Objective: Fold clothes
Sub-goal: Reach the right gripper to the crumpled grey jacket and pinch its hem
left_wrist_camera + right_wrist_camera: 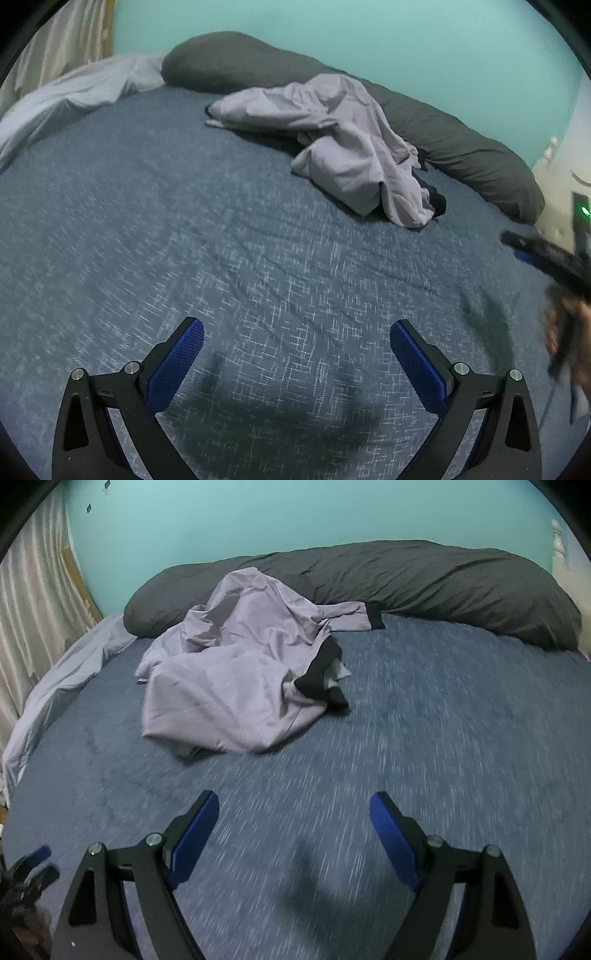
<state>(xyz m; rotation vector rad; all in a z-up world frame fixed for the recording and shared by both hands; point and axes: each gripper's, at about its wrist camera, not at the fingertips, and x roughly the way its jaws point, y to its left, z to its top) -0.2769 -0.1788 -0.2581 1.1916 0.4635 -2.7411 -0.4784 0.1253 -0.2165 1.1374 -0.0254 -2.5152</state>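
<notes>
Well apart from both grippers, the crumpled lilac garment (343, 147) (236, 675) with black trim lies on the blue bedspread (184, 229) (443, 720), leaning against the long grey pillow (461, 144) (424, 583) (at about one o'clock in the left wrist view, eleven o'clock in the right). The left gripper (296, 330) hangs over bare bedspread with its blue pads spread wide, nothing between them. The right gripper (293, 805) is likewise wide apart and holds nothing. At three o'clock in the left view it appears again, blurred. A pale sheet (74, 96) (55, 686) is bunched at ten o'clock, beside the curtain (33, 602).
</notes>
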